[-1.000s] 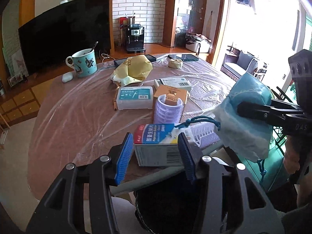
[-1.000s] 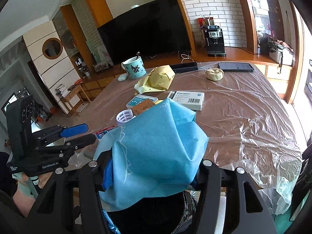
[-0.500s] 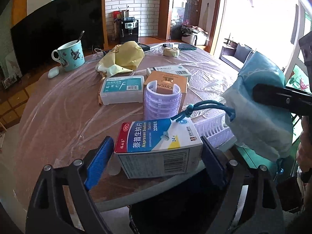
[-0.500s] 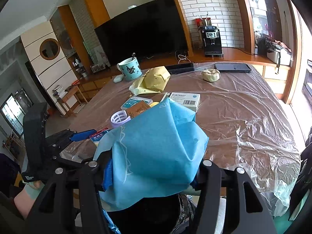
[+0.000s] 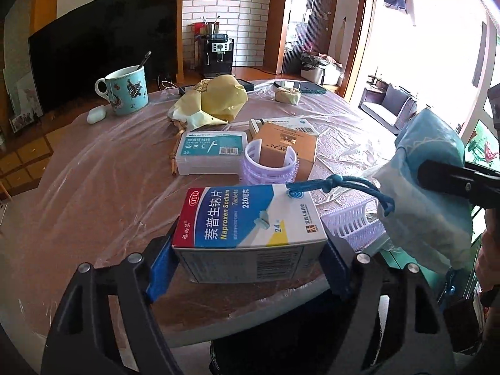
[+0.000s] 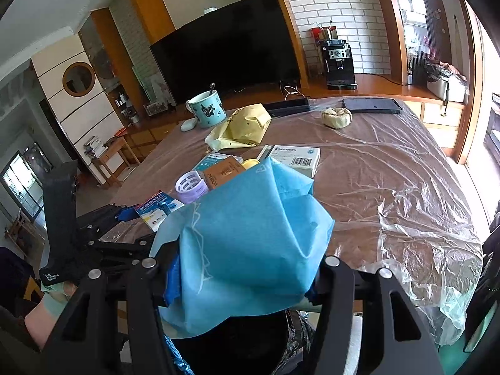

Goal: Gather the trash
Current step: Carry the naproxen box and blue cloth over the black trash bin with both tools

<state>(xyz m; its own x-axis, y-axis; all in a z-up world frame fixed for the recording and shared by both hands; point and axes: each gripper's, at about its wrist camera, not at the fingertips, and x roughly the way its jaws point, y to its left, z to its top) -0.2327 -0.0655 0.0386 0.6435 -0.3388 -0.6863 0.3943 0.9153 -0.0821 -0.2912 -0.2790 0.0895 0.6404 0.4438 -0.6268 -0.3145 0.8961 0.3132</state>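
Observation:
My left gripper (image 5: 248, 262) is shut on a blue-and-white Naproxen medicine box (image 5: 250, 228) at the table's near edge; the box also shows in the right wrist view (image 6: 157, 209). My right gripper (image 6: 242, 278) is shut on a crumpled blue fabric bag (image 6: 250, 243), held over a black trash bin (image 6: 237, 343). In the left wrist view the bag (image 5: 428, 200) hangs to the right, its blue cord (image 5: 337, 184) draped over the box. Yellow crumpled paper (image 5: 215, 101) and a small tan wad (image 5: 287, 95) lie farther back.
On the plastic-covered table (image 5: 93, 187) stand a teal mug (image 5: 126, 90), a floss box (image 5: 211, 151), a brown box (image 5: 290, 147), purple hair rollers (image 5: 268, 165), a white medicine box (image 6: 295, 156) and a tablet (image 6: 372, 105).
My left gripper moved forward around the medicine box and closed on it, so the box now fills the space between the pads. The right gripper still holds the blue bag, almost unmoved.

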